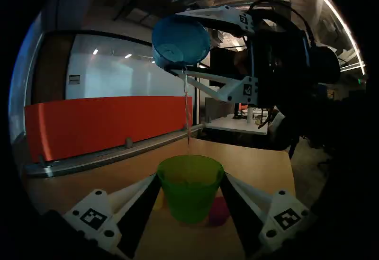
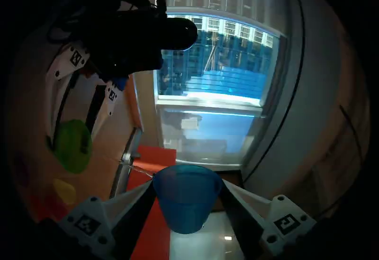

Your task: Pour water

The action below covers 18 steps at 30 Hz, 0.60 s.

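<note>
A green cup [image 1: 190, 192] stands upright between the fingers of my left gripper [image 1: 189, 198], which is shut on it just above the wooden table [image 1: 256, 165]. Above it a blue cup [image 1: 180, 42] is tipped on its side in my right gripper [image 1: 187, 47], and a thin stream of water [image 1: 186, 113] falls from its rim toward the green cup. In the right gripper view the blue cup [image 2: 186, 202] sits clamped between my right gripper's [image 2: 187, 208] fingers, and the green cup [image 2: 72, 145] shows at the left, held by the left gripper [image 2: 73, 137].
A pink cup [image 1: 219, 210] stands on the table behind the green cup, and a yellow object [image 1: 160, 201] peeks out to its left. An orange partition [image 1: 104, 122] runs along the table's far edge. Large windows [image 2: 222, 70] show in the right gripper view.
</note>
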### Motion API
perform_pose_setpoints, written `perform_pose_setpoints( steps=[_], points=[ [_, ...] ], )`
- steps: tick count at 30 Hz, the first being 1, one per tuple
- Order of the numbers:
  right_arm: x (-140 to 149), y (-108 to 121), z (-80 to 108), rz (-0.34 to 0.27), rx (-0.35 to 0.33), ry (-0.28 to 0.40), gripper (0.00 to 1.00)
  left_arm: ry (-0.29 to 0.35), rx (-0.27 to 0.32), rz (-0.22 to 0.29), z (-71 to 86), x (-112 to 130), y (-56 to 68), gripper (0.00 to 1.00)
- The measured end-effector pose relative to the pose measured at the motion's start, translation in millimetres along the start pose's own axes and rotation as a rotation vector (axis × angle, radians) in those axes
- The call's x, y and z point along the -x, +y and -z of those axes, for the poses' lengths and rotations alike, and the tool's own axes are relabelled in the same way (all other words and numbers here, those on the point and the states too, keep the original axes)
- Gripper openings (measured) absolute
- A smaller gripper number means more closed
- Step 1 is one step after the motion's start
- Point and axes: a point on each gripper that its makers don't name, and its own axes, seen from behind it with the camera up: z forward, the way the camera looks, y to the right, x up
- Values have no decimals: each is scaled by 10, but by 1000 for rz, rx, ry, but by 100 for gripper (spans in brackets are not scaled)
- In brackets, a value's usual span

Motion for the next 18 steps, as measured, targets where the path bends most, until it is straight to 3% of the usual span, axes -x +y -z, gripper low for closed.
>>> perform_pose_setpoints(
  steps=[18],
  points=[
    [-95,2,-24,59,3,5,91,6,-3,-4,-15,-15,-13,86]
  ],
)
